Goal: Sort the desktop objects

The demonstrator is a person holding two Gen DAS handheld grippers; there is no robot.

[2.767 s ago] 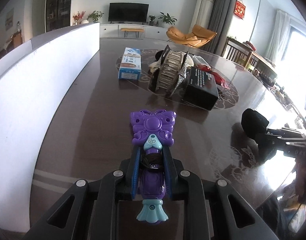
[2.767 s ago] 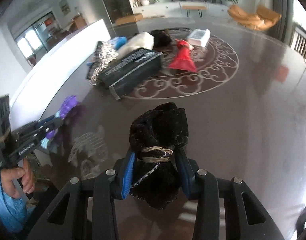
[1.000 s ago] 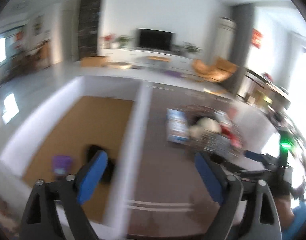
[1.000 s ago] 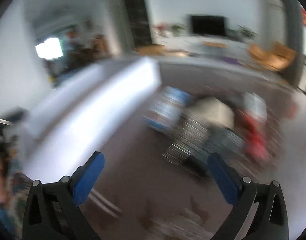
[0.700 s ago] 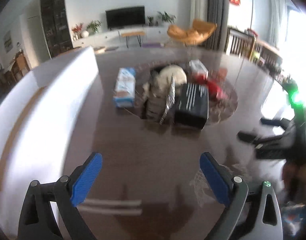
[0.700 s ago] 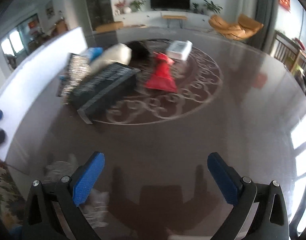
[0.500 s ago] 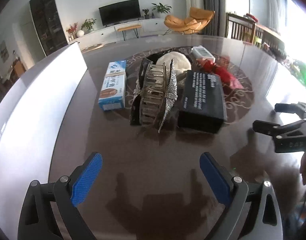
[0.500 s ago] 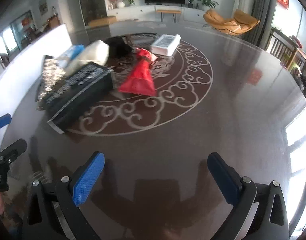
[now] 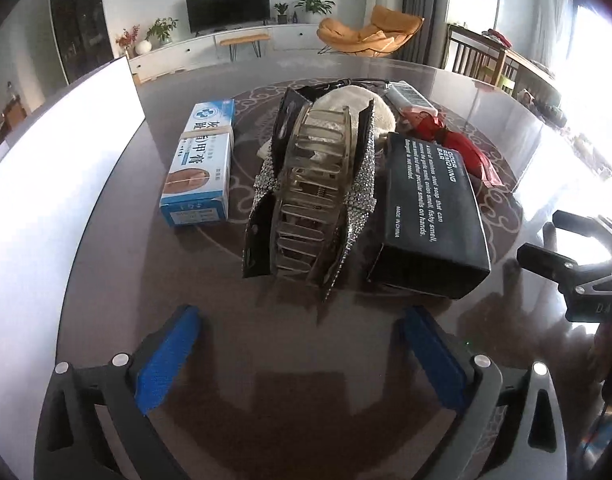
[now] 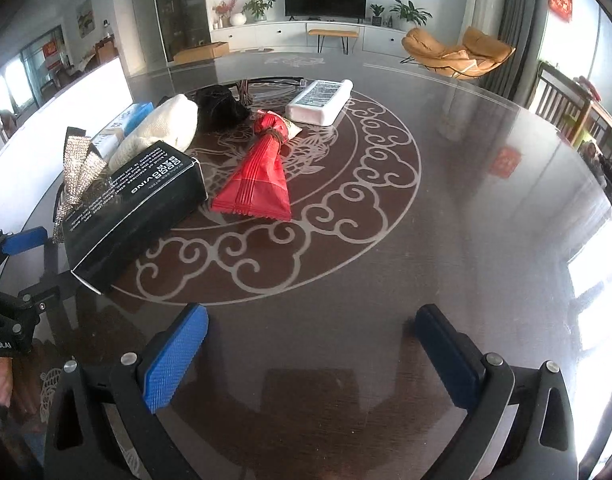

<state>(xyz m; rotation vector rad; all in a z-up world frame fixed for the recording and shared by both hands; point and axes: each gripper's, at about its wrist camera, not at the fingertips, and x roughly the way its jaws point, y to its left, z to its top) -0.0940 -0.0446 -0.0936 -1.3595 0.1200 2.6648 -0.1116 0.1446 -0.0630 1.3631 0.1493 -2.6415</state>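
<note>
Dark bench point(image 10: 445, 208) in a living room. Both toys are gone: left gripper point(image 9: 302, 356) jaws opening, right gripper point(image 10: 313, 348) wide, both empty. Rhinestone hair clip point(image 9: 313, 192) just beyond the left gripper is likely next.

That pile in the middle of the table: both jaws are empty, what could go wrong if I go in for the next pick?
1. The rhinestone clip leans on the cream pouch and sits close beside the black soap box; pulling one may drag the others.
2. The left gripper, its jaws opening, and the right gripper both face that pile and could collide.
3. The red packet lies flat, so the pads may slip.
</note>
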